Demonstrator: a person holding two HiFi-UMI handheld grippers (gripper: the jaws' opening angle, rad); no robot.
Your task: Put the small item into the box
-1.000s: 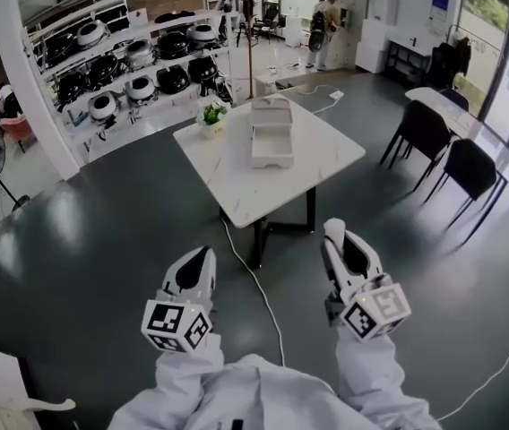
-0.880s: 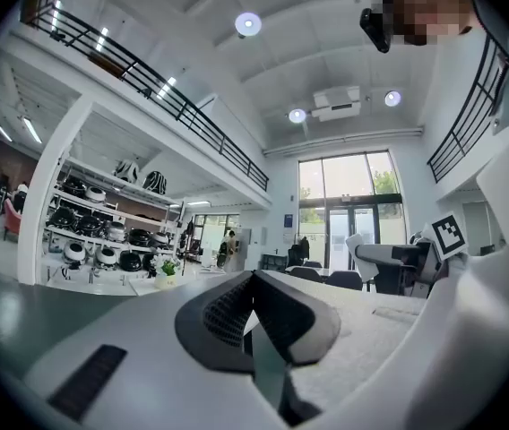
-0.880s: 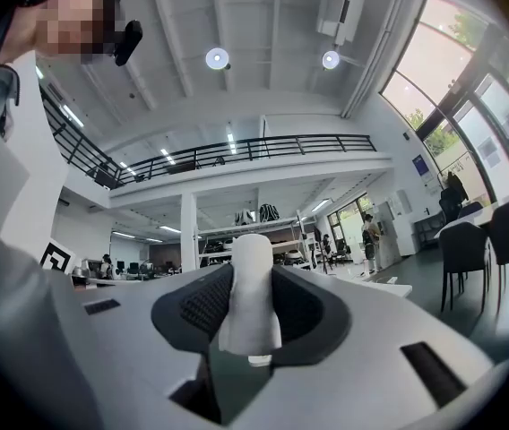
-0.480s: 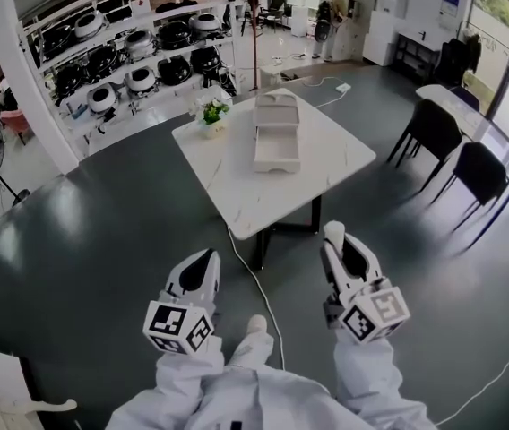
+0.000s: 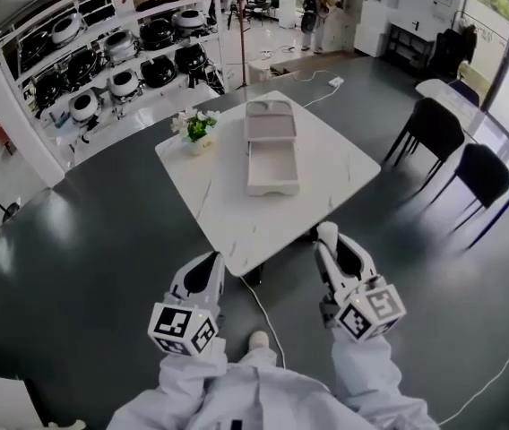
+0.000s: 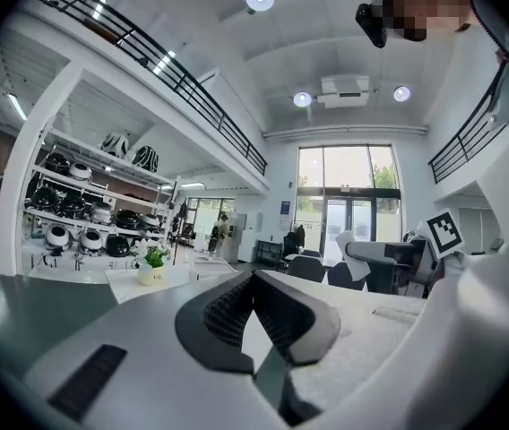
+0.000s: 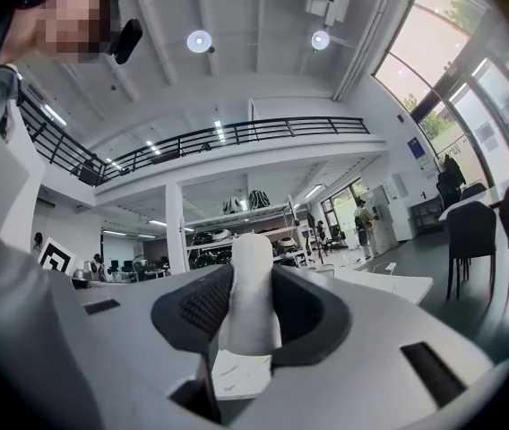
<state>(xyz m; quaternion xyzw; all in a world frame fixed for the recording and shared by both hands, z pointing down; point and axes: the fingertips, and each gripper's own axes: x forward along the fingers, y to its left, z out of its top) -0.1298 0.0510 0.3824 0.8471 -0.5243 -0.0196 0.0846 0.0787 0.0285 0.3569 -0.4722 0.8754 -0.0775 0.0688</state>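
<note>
An open white box (image 5: 271, 161) lies on the white marble table (image 5: 237, 213), its lid (image 5: 269, 118) folded back on the far side. My right gripper (image 5: 330, 243) is at the table's near edge, shut on a small white rounded item (image 5: 327, 231). In the right gripper view the item (image 7: 253, 249) stands upright between the dark pads of that gripper (image 7: 251, 287). My left gripper (image 5: 208, 262) hovers by the table's near corner. In the left gripper view its pads meet at the tip of the gripper (image 6: 253, 280), with nothing in them.
A small potted plant (image 5: 196, 125) stands on the table's far left corner. Black chairs (image 5: 434, 128) sit by a second table at the right. Shelves of round black-and-white devices (image 5: 120, 56) line the back left. A white cable (image 5: 268, 316) runs over the dark floor below me.
Both grippers have moved forward to the table's near edge, and the table and box now lie closer. The right gripper still holds the white item.
</note>
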